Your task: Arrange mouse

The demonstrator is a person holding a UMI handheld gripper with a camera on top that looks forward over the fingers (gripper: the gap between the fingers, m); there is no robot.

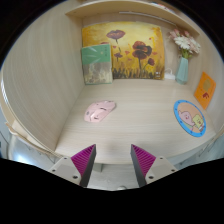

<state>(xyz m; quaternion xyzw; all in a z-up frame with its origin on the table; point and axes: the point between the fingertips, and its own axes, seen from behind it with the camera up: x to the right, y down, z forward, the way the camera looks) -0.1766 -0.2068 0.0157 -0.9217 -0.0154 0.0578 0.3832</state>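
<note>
A pale pink mouse point(99, 111) lies on the light wooden tabletop point(130, 120), left of the middle and well beyond the fingers. My gripper point(113, 160) is open and empty, its two magenta pads point(86, 160) apart with only bare table between them. The mouse is ahead and slightly left of the left finger.
A round blue mat point(189, 117) lies at the right. A flower painting point(124, 52) leans on the back wall, with a teal booklet point(97, 63) in front of it, a vase of flowers point(184, 55) at the back right and an orange card point(205, 89) beside it.
</note>
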